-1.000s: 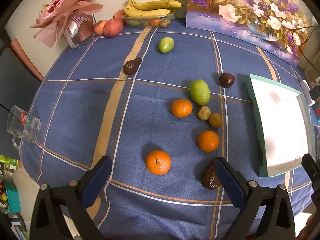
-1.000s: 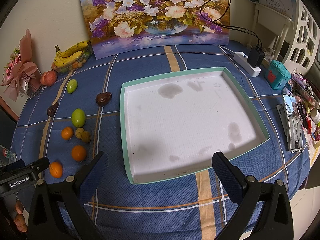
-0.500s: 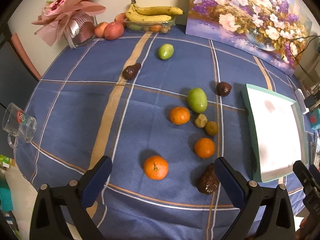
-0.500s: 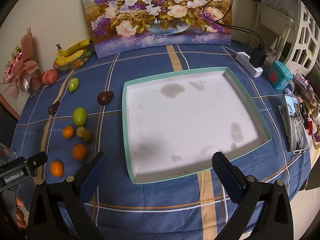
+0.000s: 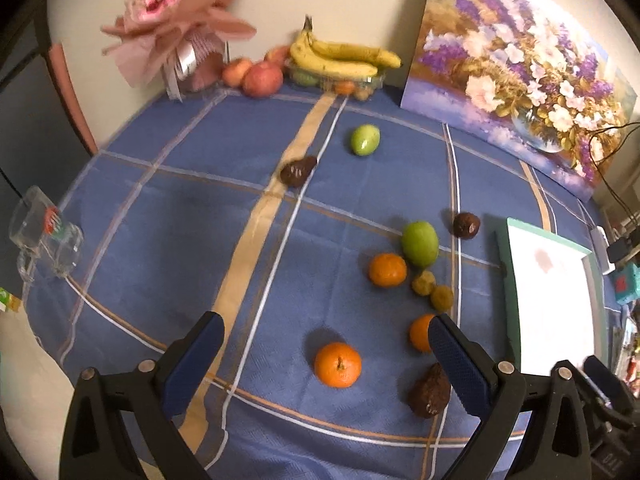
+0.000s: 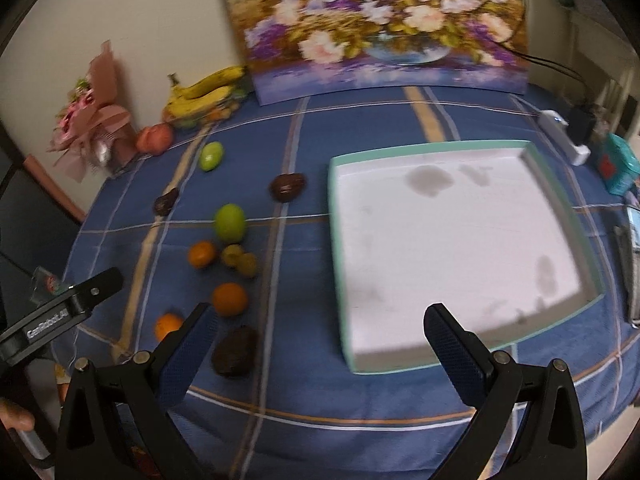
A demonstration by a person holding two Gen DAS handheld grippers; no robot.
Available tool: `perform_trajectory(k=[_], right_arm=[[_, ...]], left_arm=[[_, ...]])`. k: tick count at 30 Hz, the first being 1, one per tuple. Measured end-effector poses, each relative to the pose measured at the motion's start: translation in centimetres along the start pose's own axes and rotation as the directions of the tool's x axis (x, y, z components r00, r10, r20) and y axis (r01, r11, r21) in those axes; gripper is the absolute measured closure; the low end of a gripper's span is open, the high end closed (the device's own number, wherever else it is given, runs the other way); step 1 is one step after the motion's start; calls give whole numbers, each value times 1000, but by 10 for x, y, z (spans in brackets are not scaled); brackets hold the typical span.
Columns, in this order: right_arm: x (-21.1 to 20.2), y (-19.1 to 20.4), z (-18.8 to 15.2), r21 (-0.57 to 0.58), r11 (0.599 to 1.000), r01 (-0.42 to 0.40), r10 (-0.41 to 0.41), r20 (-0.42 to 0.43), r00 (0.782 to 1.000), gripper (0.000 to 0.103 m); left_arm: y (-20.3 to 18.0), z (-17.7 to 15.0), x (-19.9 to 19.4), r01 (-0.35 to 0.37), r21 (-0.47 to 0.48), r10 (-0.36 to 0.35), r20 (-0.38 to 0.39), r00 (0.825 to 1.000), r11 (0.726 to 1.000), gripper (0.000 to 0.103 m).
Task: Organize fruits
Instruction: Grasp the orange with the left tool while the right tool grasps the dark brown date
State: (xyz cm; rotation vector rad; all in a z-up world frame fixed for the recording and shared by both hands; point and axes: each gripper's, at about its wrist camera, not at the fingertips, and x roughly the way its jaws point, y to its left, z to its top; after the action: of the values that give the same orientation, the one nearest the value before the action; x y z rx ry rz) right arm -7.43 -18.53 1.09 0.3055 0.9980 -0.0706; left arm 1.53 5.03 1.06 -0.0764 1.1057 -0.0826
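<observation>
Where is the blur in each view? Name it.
Left wrist view: bouquet and glass mug at the left rim smear, centre fruit fairly sharp. Right wrist view: whole frame is motion-soft, painting and tray edges streaked; fisheye bends the tablecloth lines in both.

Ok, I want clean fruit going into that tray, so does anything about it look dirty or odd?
Yes. The white floor of the teal-rimmed tray has several grey blotches, the biggest near its far edge and others toward the right side. They look like stains or damp marks. No fruit lies in it.
</observation>
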Motion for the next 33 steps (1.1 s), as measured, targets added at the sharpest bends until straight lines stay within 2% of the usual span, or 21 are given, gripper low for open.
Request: perform_trajectory(k=[7, 15, 20, 25, 28, 33], right_arm=[[26, 26, -3, -28, 997, -76, 73, -95, 993, 19], [65, 45, -15, -43, 992, -115, 101, -235, 967, 37], [84, 52, -24, -53, 991, -126, 105, -293, 950, 44], [100, 63, -28, -77, 987, -144, 110, -338, 935, 50], [105, 69, -29, -83, 985, -154, 117, -340, 933, 52], [110, 73, -31, -85, 979, -185, 144, -357, 923, 59]], left_arm=[[12, -5, 26, -46, -41, 40, -126, 991, 998, 1], [15, -10, 51, -32, -63, 18, -216, 976, 997, 16], [17, -13, 63, -14, -83, -8, -258, 966, 996, 19], [13, -18, 74, 19, -82, -43, -302, 952, 996, 31], [11, -20, 80, 33, -76, -55, -316, 947, 997, 37], [7, -26, 90, 65, -85, -90, -351, 932, 994, 53]])
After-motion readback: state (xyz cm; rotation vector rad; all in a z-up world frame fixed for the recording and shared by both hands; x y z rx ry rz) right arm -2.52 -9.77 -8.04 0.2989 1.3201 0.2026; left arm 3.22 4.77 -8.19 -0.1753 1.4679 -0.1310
